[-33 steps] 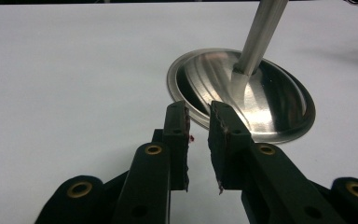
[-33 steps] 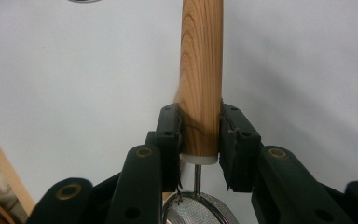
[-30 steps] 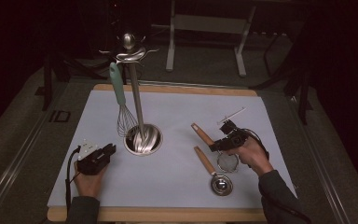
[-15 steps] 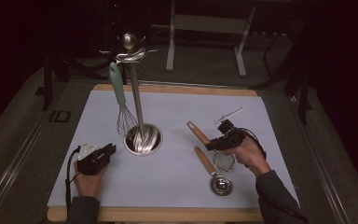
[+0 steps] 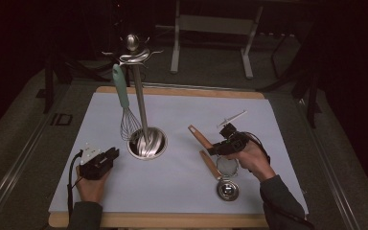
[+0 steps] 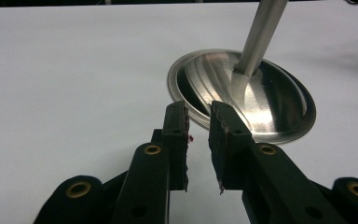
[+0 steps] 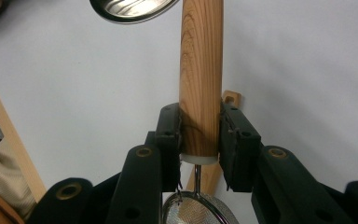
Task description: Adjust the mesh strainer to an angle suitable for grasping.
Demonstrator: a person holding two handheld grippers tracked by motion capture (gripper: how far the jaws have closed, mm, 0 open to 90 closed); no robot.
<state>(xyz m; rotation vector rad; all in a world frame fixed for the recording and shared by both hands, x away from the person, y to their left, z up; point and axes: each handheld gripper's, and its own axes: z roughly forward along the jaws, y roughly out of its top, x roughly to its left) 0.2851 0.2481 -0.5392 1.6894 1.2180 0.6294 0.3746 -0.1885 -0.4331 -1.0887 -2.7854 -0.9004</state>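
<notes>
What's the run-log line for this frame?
right claw: shut on strainer handle | left claw: open, idle near stand base | whisk: hung

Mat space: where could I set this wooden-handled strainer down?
Bare mat lies between the stand base and the right hand-held gripper, plus the far right corner. It is crowded by the second wooden-handled utensil and around the whisk.

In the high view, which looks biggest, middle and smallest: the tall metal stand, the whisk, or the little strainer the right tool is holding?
Largest to smallest, high view:
1. Metal stand, tallest by far.
2. Whisk, hanging from the stand, clearly shorter.
3. Strainer, held by its wooden handle in the right tool; partly hidden, so its full length is unsure.
</notes>
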